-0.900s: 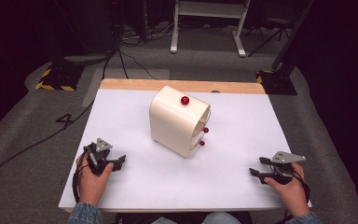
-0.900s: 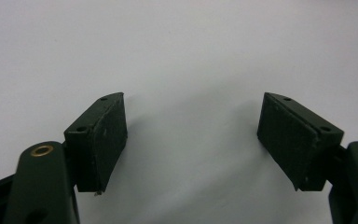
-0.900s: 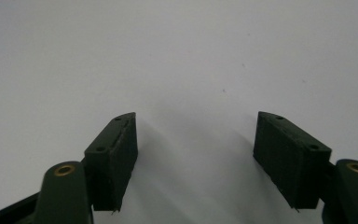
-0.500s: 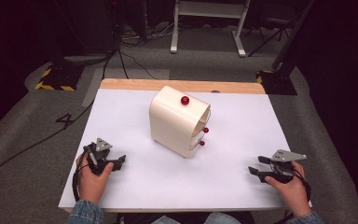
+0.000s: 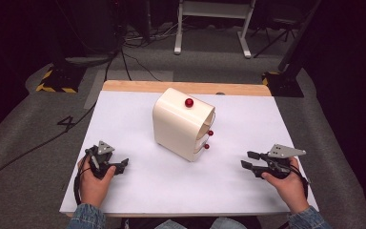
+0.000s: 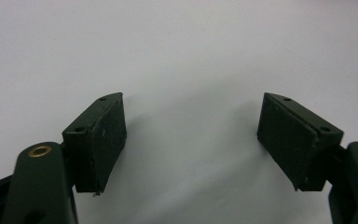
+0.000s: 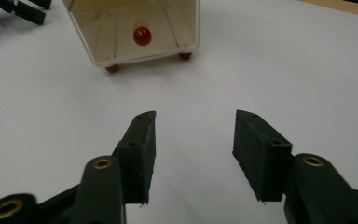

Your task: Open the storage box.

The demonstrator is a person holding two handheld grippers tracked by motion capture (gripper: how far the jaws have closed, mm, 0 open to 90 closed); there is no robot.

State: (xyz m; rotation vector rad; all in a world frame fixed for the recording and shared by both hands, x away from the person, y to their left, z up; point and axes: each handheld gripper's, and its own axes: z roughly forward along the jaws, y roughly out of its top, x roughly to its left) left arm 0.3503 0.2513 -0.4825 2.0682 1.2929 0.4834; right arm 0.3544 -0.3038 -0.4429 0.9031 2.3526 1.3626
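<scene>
A cream cabinet point(image 5: 183, 124) with red knobs point(image 5: 189, 102) stands mid-worktop point(image 5: 124, 114), well apart from both claws. The left claw point(image 5: 122, 165) rests near the front-left edge, jaws wide and empty; the right claw point(image 5: 249, 160), front-right, gapes partway, empty, facing the cabinet.

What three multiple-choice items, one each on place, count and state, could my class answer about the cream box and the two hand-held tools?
1. Where does the cream box stand?
A. mid-table, between the two tools
B. at the table's left edge
C. on the floor

2. How many red knobs show on the box in the high view?
A. one
B. three
C. five

3. How does the right tool stand?
A. shut on a knob
B. open, nothing between its jaws
C. shut on the box

Key: 1 A, it sits on the white table with the left tool on its other side; 2 B, one on top and two at the open side; 3 B, only bare table shows in the gap.
</scene>
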